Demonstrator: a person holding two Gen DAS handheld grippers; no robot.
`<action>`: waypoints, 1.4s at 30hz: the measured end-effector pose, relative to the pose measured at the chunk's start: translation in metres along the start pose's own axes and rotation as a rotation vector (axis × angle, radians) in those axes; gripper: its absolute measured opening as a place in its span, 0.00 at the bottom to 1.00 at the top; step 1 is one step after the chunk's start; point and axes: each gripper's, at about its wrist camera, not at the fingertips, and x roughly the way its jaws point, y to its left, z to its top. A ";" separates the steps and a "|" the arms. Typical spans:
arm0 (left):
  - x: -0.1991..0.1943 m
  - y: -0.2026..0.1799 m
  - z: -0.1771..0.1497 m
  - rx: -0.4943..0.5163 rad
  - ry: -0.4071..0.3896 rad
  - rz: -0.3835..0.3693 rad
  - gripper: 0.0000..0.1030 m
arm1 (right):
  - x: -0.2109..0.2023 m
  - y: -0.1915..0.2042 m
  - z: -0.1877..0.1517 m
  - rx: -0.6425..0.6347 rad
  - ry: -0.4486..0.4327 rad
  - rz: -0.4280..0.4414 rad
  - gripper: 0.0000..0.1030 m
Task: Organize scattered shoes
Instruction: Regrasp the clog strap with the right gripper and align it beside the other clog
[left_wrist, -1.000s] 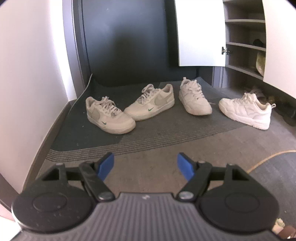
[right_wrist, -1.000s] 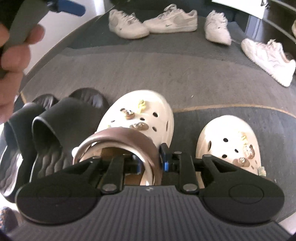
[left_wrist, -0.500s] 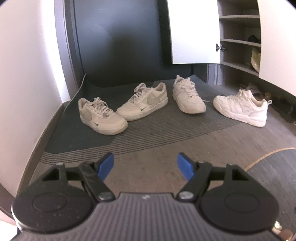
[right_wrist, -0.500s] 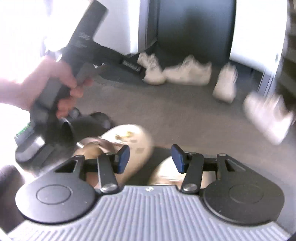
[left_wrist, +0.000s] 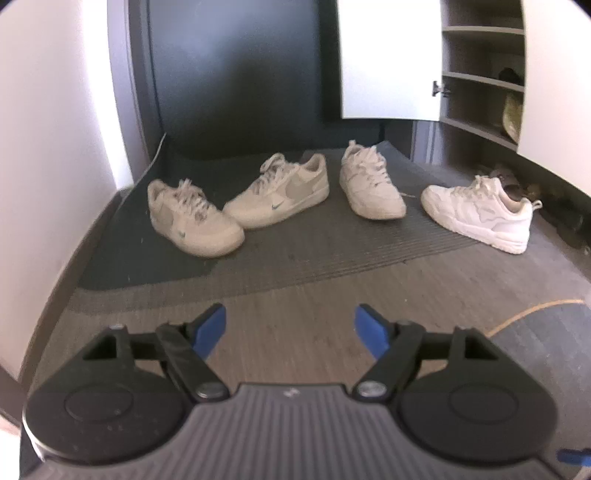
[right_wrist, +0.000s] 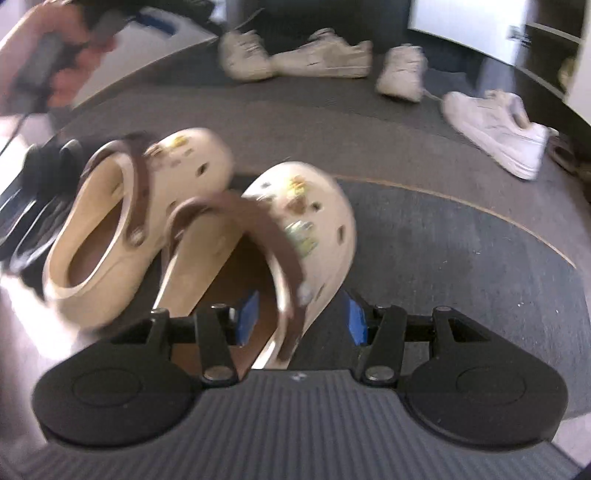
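Right wrist: right tool (right_wrist: 300, 319) apart, straddling clog (right_wrist: 295, 225) side wall, not clamped. Left tool (left_wrist: 290, 328) open, empty, facing sneakers (left_wrist: 277, 195).

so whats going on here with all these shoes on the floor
A person is tidying shoes with a hand-held gripper in each hand. The right hand-held gripper has its fingers either side of the wall of a cream clog, whose mate lies beside it next to black slides; the blur hides whether it grips. The left hand-held gripper is open and empty, facing four white sneakers near an open shoe cabinet.
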 end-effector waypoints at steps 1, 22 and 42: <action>0.001 0.001 0.000 0.000 -0.001 0.007 0.76 | 0.004 -0.001 0.000 0.015 0.005 -0.006 0.45; 0.043 0.075 0.039 -0.100 0.025 0.057 0.77 | 0.026 0.044 0.004 0.192 -0.060 -0.084 0.22; 0.213 0.219 0.170 -0.188 0.095 -0.117 0.77 | -0.063 -0.001 0.161 0.182 0.283 0.107 0.69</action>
